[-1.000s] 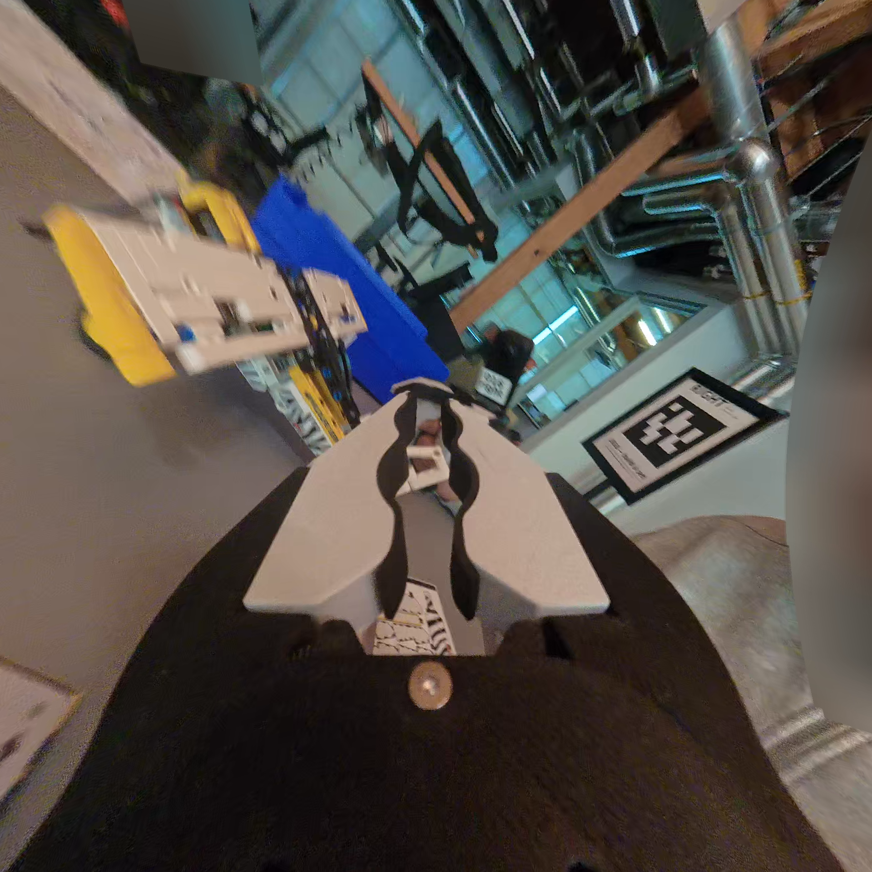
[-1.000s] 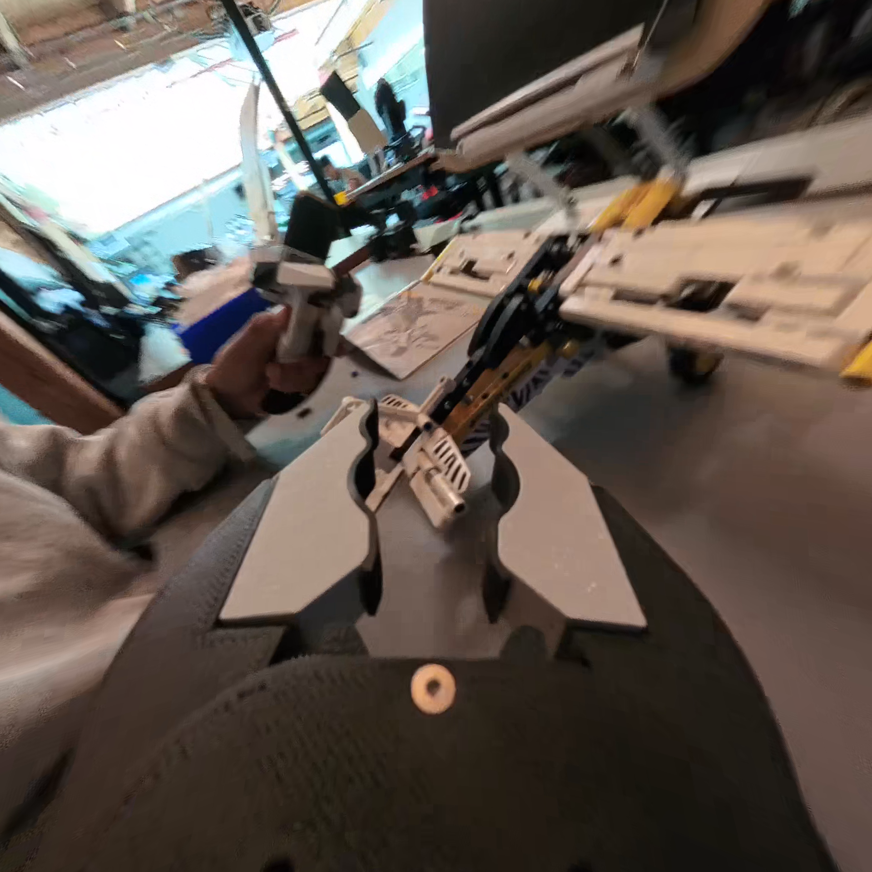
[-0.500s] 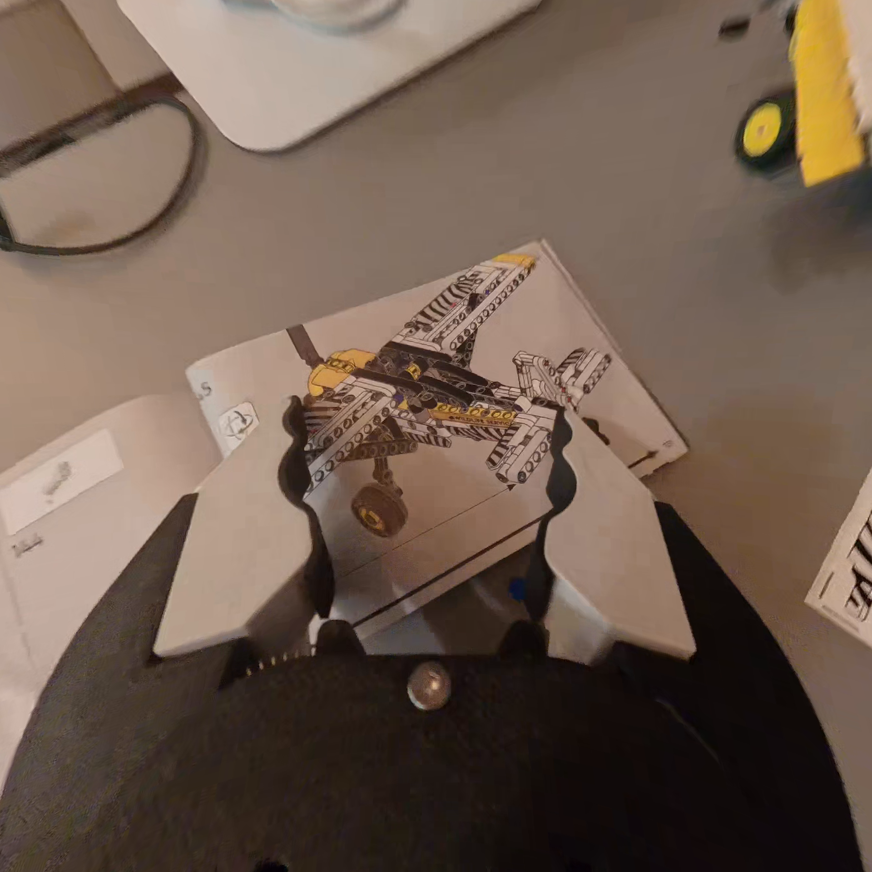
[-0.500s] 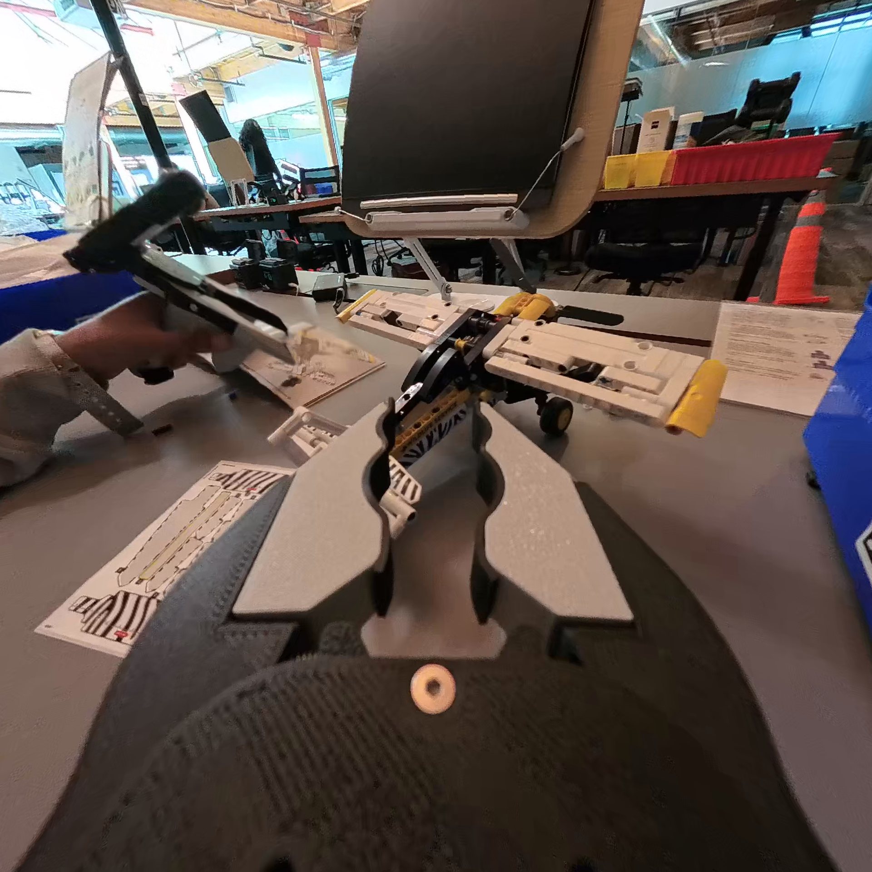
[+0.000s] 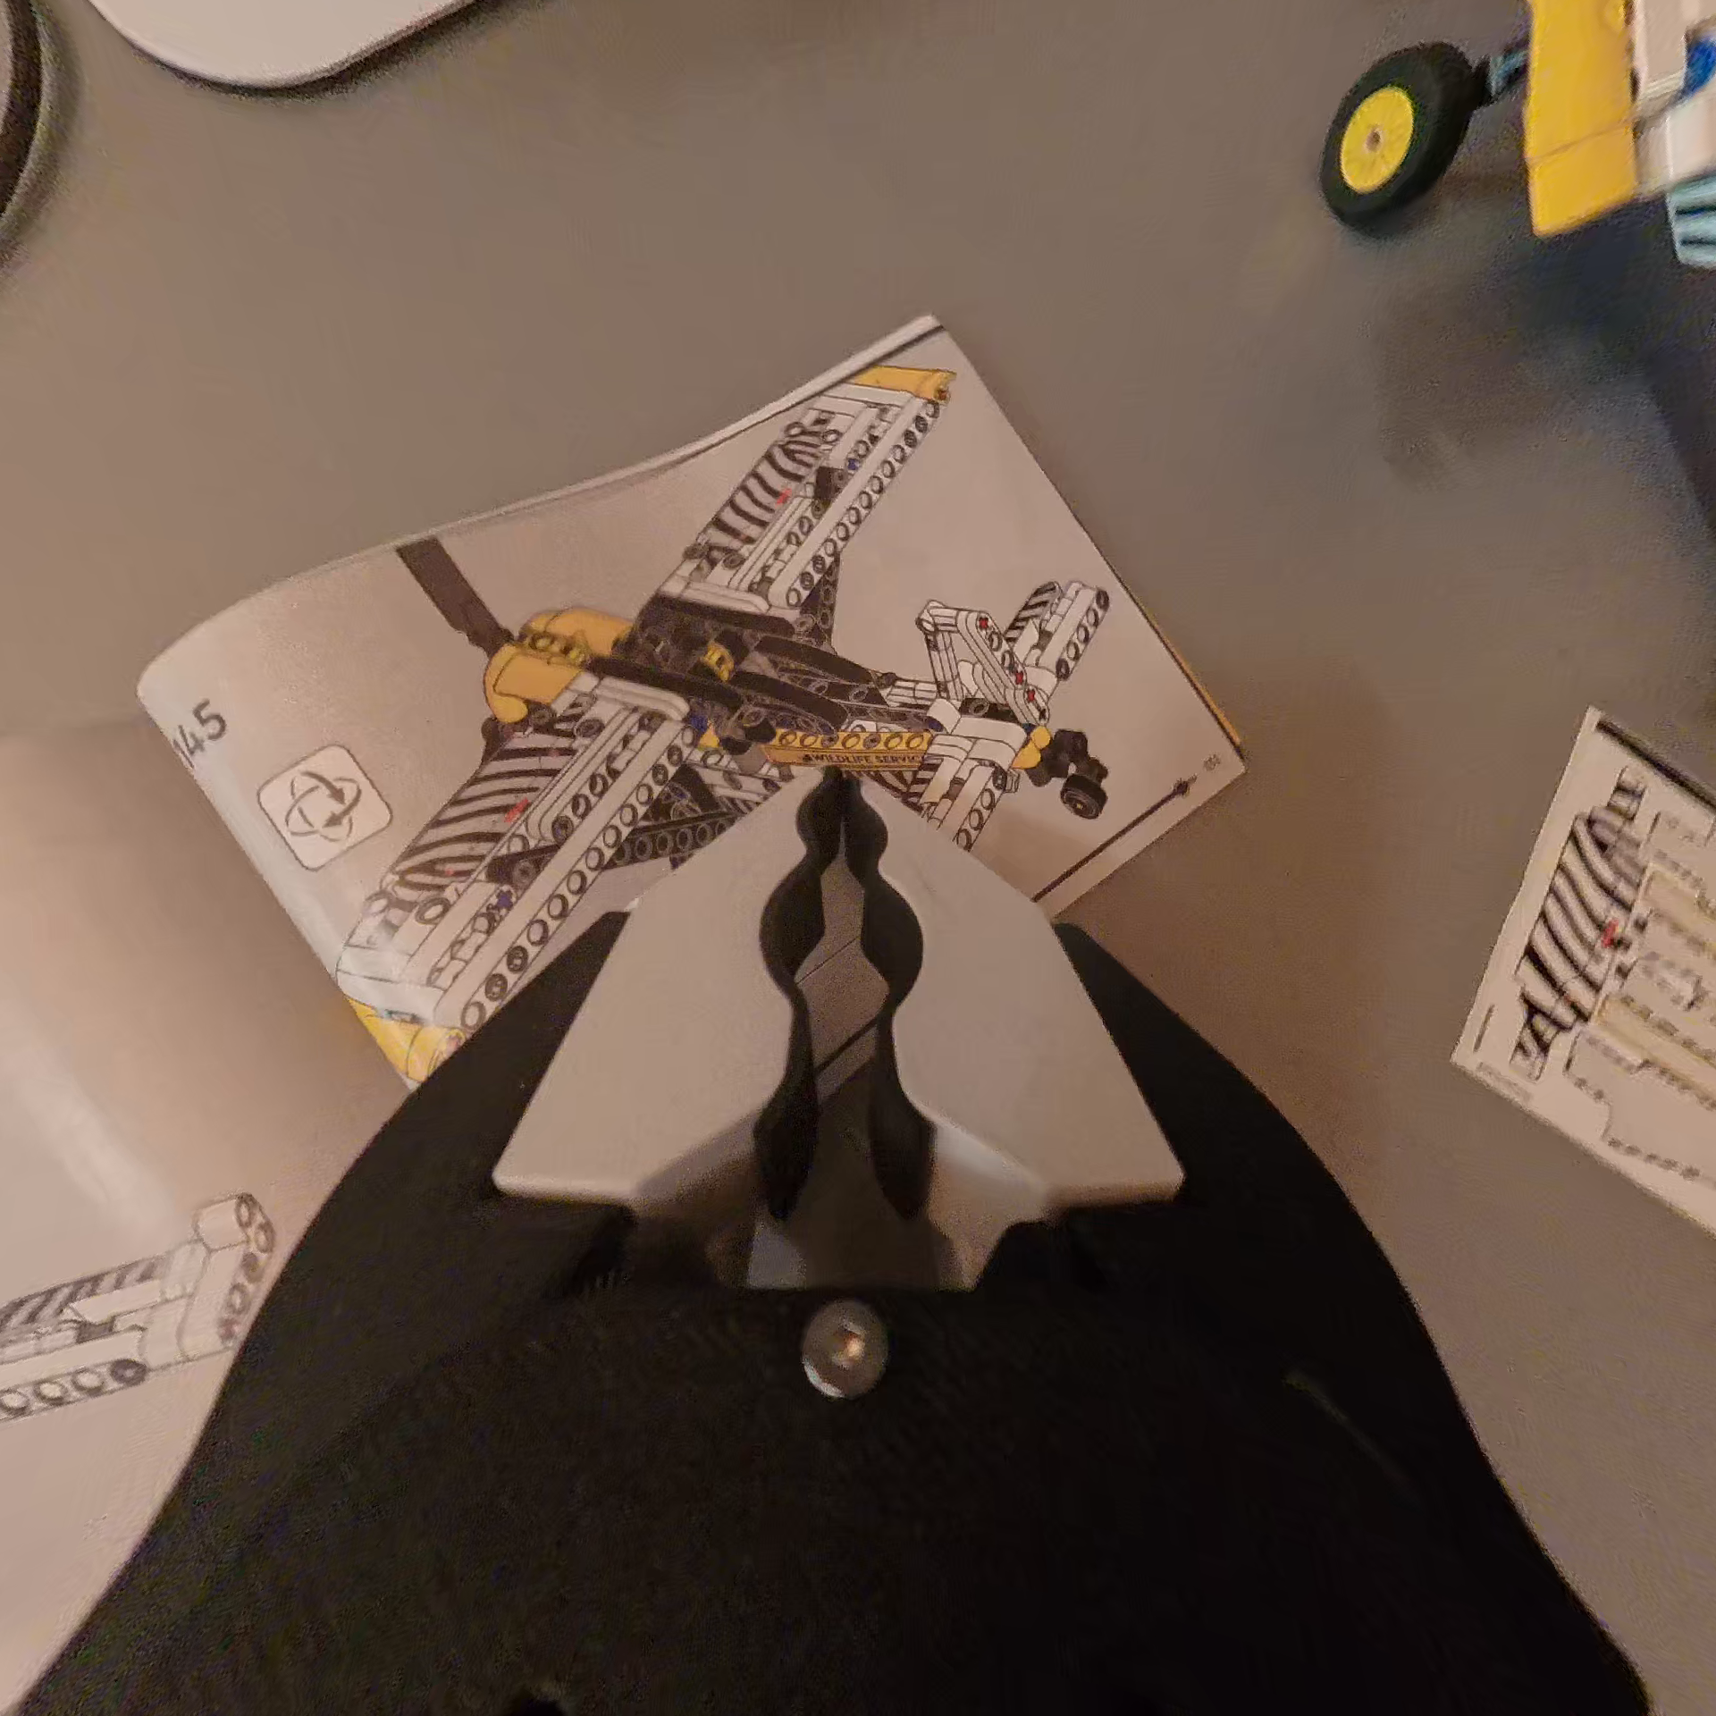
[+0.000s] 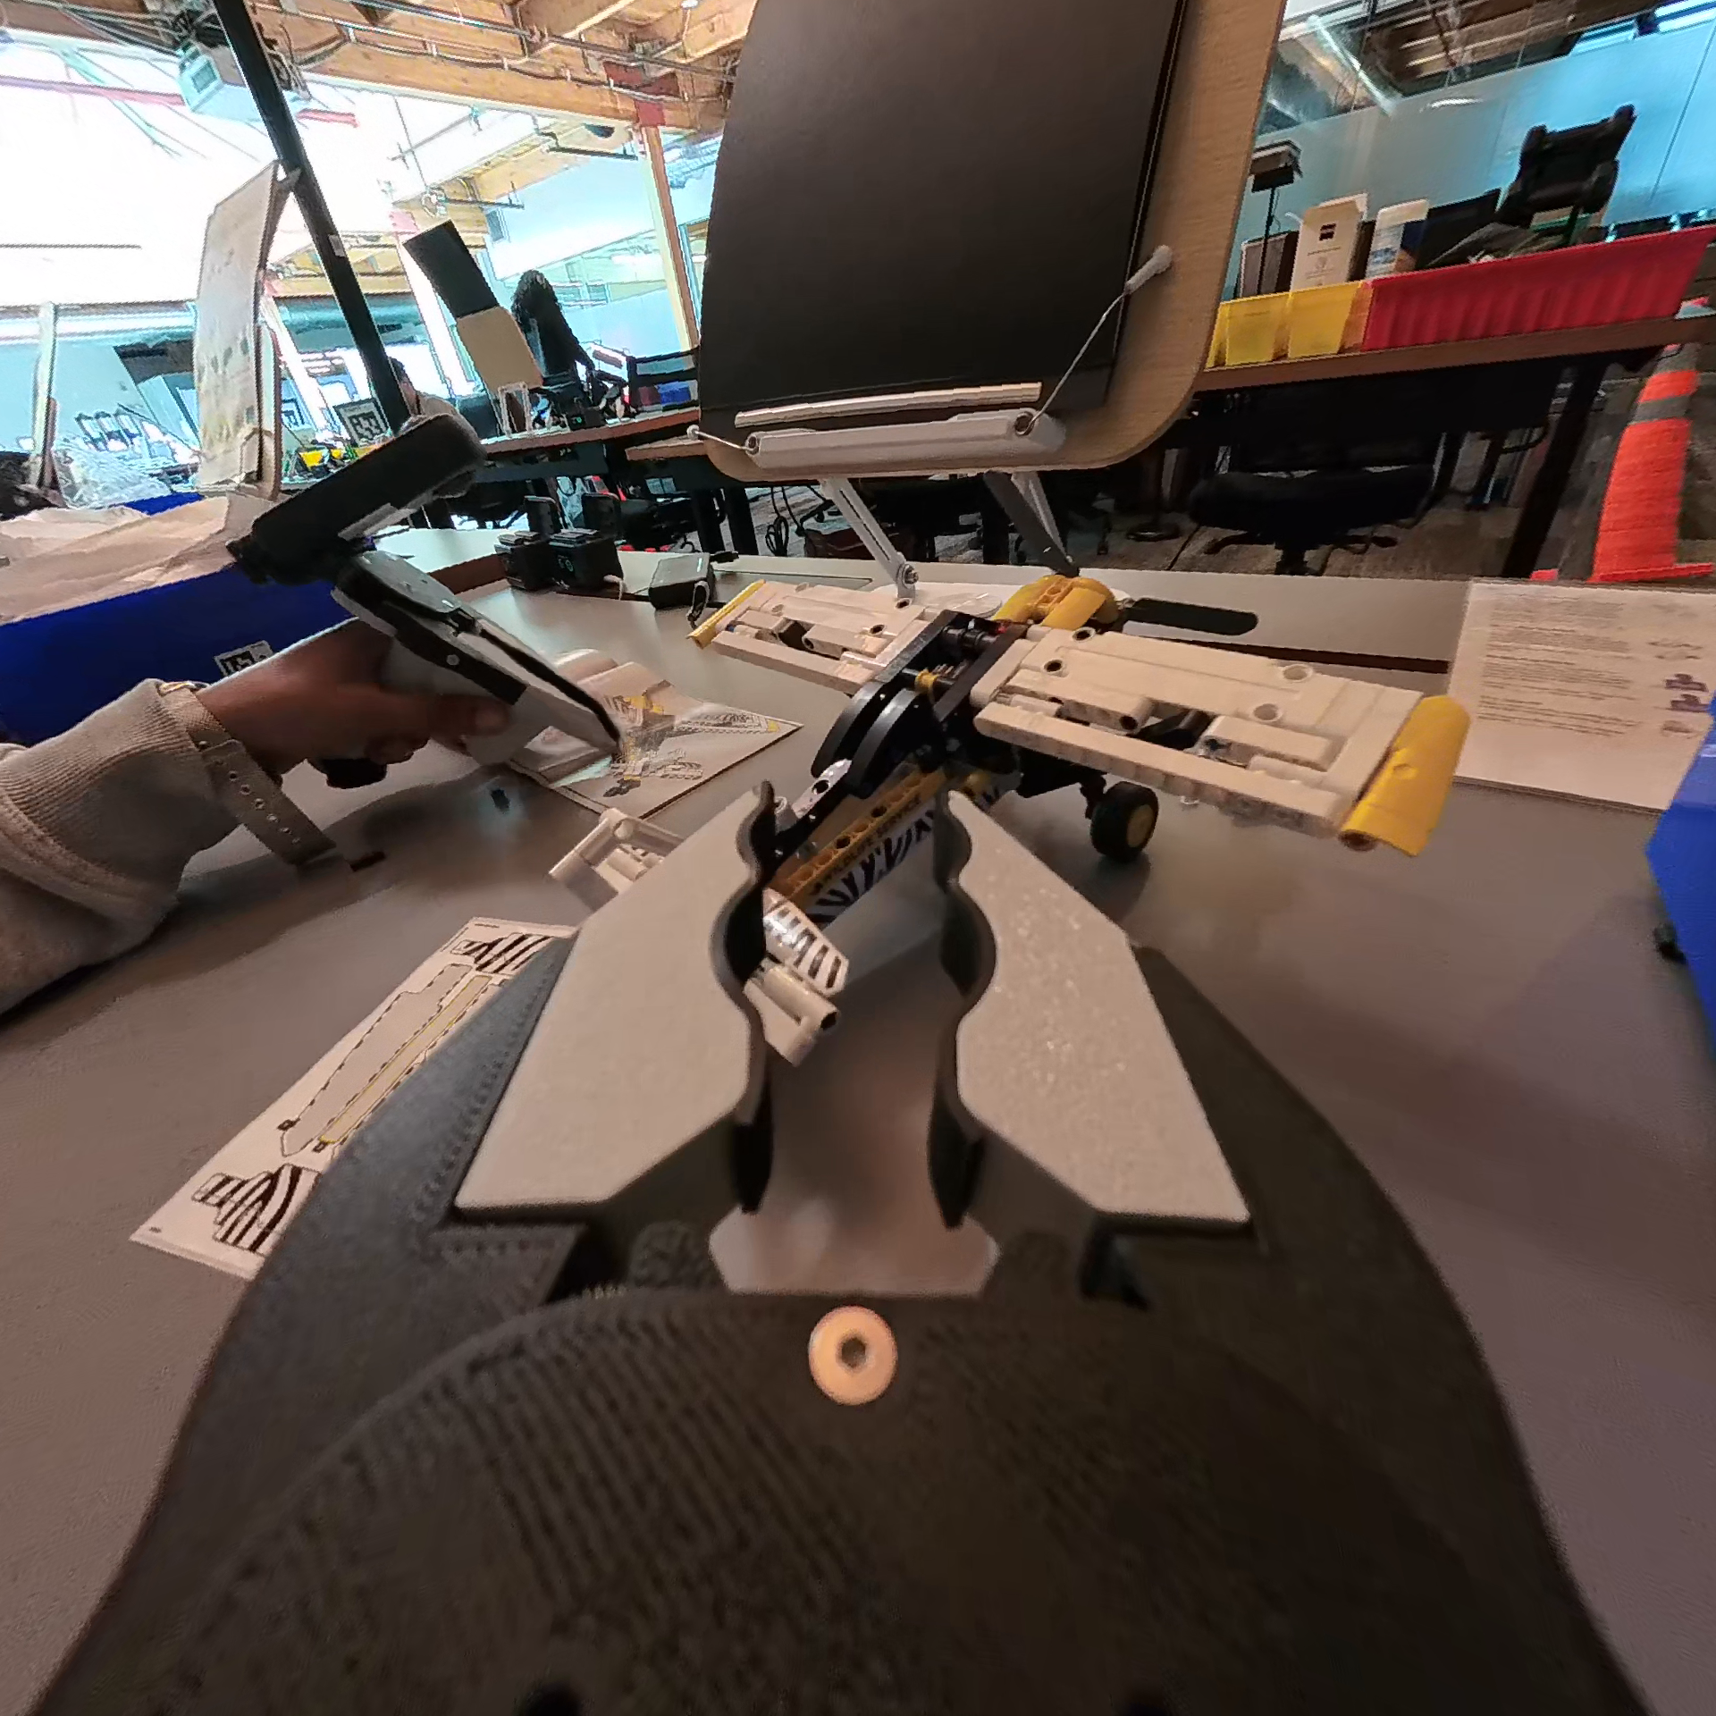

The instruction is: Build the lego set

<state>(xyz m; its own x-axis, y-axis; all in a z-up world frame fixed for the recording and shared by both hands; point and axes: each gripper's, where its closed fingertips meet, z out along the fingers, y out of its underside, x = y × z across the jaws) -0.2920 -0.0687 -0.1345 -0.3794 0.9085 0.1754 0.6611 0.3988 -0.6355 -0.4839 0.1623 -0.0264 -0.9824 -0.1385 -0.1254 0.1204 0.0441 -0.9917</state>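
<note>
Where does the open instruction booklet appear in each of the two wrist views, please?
Left wrist view: instruction booklet fills the centre, under the shut left gripper.
Right wrist view: booklet lies left of centre, under that gripper's tip.
Shared landmark: the plane's black-and-yellow wheel.

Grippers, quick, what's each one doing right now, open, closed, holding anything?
Left gripper: closed, tips down at the instruction booklet; whether it pinches the page cannot be told.
Right gripper: open around the plane model's tail, not clamped.

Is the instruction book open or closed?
Open. The instruction booklet lies spread on the table, a plane drawing showing, its left page curling up.
</note>
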